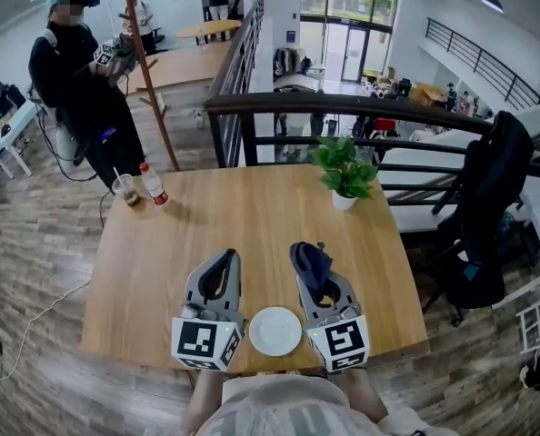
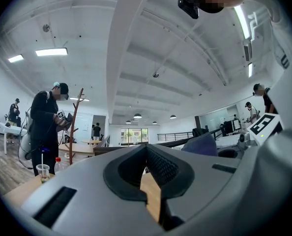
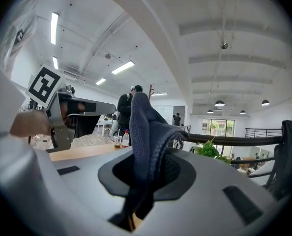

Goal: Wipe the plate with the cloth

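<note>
the table [image 1: 243, 212] takes up the middle of the head view, with most of its top bare, which leaves room to work at the near edge. the plant [image 1: 345, 173] stands by the far right corner, well away from the work.

the left gripper [image 1: 225, 255] hovers level over the near edge, left of the plate. its jaws are closed with nothing between them. it looks parked as a spare hand, perhaps to steady the plate once wiping begins.

the right gripper [image 3: 145, 173] hovers on the plate's other side, its jaws clamped on the cloth. holding it this way leaves a loose fold beyond the tips to wipe with.

the plate [image 1: 275, 331] lies flat at the near edge, between the two grippers and touched by neither. that puts it close in, within easy reach of both.

the cloth [image 3: 146, 124] is dark blue and bunches upward out of the right jaws, clear of the plate. wiping does not look begun.

the bottle [image 1: 154, 183] and cup [image 1: 125, 189] sit together at the far left corner, out of the way.
</note>
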A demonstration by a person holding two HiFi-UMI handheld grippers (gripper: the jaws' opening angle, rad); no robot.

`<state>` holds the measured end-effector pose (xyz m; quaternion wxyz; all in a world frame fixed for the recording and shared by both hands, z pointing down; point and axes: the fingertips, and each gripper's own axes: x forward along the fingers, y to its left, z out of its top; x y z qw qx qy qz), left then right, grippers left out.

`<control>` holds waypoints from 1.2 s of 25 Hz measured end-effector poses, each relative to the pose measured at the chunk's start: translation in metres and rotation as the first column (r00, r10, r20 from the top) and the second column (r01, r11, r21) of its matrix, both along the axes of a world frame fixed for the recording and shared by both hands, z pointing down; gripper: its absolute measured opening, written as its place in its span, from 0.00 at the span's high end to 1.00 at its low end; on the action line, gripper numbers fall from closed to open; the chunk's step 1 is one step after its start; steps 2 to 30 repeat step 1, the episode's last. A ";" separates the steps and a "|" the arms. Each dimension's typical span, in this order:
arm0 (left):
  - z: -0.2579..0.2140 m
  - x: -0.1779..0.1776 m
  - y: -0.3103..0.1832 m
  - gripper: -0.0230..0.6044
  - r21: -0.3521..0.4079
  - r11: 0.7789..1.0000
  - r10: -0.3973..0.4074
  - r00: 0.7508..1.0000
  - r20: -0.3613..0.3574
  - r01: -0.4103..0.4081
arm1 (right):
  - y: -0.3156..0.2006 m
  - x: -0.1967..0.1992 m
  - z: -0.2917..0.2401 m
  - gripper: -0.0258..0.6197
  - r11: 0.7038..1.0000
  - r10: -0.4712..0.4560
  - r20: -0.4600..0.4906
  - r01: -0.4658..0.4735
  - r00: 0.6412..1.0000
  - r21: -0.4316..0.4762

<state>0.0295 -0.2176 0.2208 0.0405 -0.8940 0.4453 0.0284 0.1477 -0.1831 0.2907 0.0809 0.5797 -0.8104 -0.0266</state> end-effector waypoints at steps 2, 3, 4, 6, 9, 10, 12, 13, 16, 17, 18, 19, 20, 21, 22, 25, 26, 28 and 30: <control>0.006 -0.002 0.003 0.95 -0.005 1.000 -0.005 1.000 -0.002 0.005 | 0.004 0.001 0.005 0.87 1.000 0.000 -0.002 0.000 1.000 -0.001; 0.006 -0.002 0.003 0.95 -0.005 1.000 -0.005 1.000 -0.002 0.005 | 0.004 0.001 0.005 0.87 1.000 0.000 -0.002 0.000 1.000 -0.001; 0.006 -0.002 0.003 0.95 -0.005 1.000 -0.005 1.000 -0.002 0.005 | 0.004 0.001 0.005 0.87 1.000 0.000 -0.002 0.000 1.000 -0.001; 0.006 -0.002 0.003 0.95 -0.005 1.000 -0.005 1.000 -0.002 0.005 | 0.004 0.001 0.005 0.87 1.000 0.000 -0.002 0.000 1.000 -0.001; 0.006 -0.002 0.003 0.95 -0.005 1.000 -0.005 1.000 -0.002 0.005 | 0.004 0.001 0.005 0.87 1.000 0.000 -0.002 0.000 1.000 -0.001; 0.006 -0.002 0.003 0.95 -0.005 1.000 -0.005 1.000 -0.002 0.005 | 0.004 0.001 0.005 0.87 1.000 0.000 -0.002 0.000 1.000 -0.001; 0.006 -0.002 0.003 0.95 -0.005 1.000 -0.005 1.000 -0.002 0.005 | 0.004 0.001 0.005 0.87 1.000 0.000 -0.002 0.000 1.000 -0.001; 0.006 -0.002 0.003 0.95 -0.005 1.000 -0.005 1.000 -0.002 0.005 | 0.004 0.001 0.005 0.87 1.000 0.000 -0.002 0.000 1.000 -0.001; 0.006 -0.002 0.003 0.95 -0.005 1.000 -0.005 1.000 -0.002 0.005 | 0.004 0.001 0.005 0.87 1.000 0.000 -0.002 0.000 1.000 -0.001; 0.006 -0.002 0.003 0.95 -0.005 1.000 -0.005 1.000 -0.002 0.005 | 0.004 0.001 0.005 0.87 1.000 0.000 -0.002 0.000 1.000 -0.001; 0.006 -0.002 0.003 0.95 -0.005 1.000 -0.005 1.000 -0.002 0.005 | 0.004 0.001 0.005 0.87 1.000 0.000 -0.002 0.000 1.000 -0.001; 0.006 -0.002 0.003 0.95 -0.005 1.000 -0.005 1.000 -0.002 0.005 | 0.004 0.001 0.005 0.87 1.000 0.000 -0.002 0.000 1.000 -0.001; 0.006 -0.002 0.003 0.95 -0.005 1.000 -0.005 1.000 -0.002 0.005 | 0.004 0.001 0.005 0.87 1.000 0.000 -0.002 0.000 1.000 -0.001; 0.006 -0.002 0.003 0.95 -0.005 1.000 -0.005 1.000 -0.002 0.005 | 0.004 0.001 0.005 0.87 1.000 0.000 -0.002 0.000 1.000 -0.001; 0.006 -0.002 0.003 0.95 -0.005 1.000 -0.005 1.000 -0.002 0.005 | 0.004 0.001 0.005 0.87 1.000 0.000 -0.002 0.000 1.000 -0.001; 0.006 -0.002 0.003 0.95 -0.005 1.000 -0.005 1.000 -0.002 0.005 | 0.004 0.001 0.005 0.87 1.000 0.000 -0.002 0.000 1.000 -0.001; 0.006 -0.002 0.003 0.95 -0.005 1.000 -0.005 1.000 -0.002 0.005 | 0.004 0.001 0.005 0.87 1.000 0.000 -0.002 0.000 1.000 -0.001; 0.006 -0.002 0.003 0.95 -0.005 1.000 -0.005 1.000 -0.002 0.005 | 0.004 0.001 0.005 0.87 1.000 0.000 -0.002 0.000 1.000 -0.001; 0.006 -0.002 0.003 0.95 -0.005 1.000 -0.005 1.000 -0.002 0.005 | 0.004 0.001 0.005 0.87 1.000 0.000 -0.002 0.000 1.000 -0.001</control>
